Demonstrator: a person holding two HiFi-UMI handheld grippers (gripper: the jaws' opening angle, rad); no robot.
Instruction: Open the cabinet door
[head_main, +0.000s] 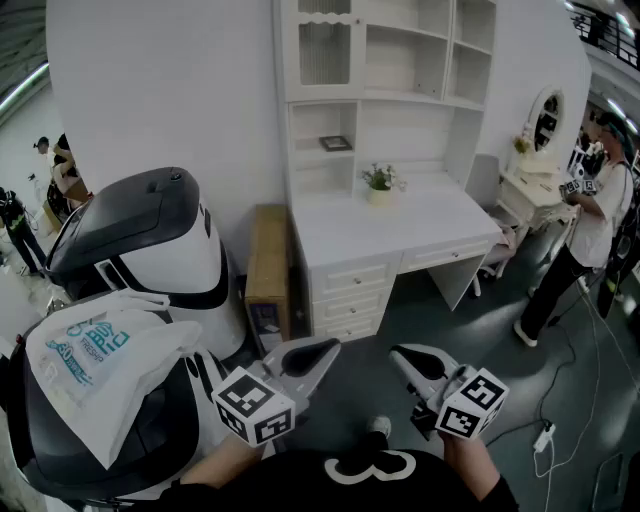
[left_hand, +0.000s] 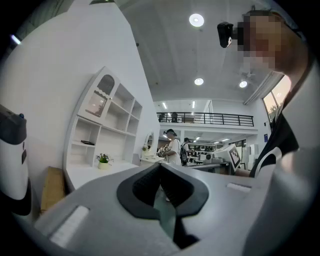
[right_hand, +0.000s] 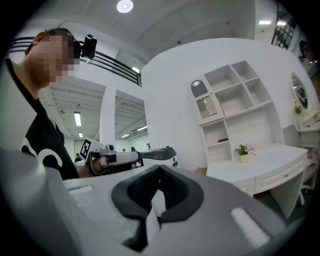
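White-painted, the cabinet door (head_main: 325, 50) with its arch-topped panel sits closed at the upper left of the hutch (head_main: 420, 60) over the desk (head_main: 400, 225), against the far wall and well apart from both grippers. A small potted plant (head_main: 380, 181) stands on the desk top. Close to the person, the left gripper (head_main: 318, 354) and right gripper (head_main: 403, 358) point level — each with jaws drawn together, gripping nothing.
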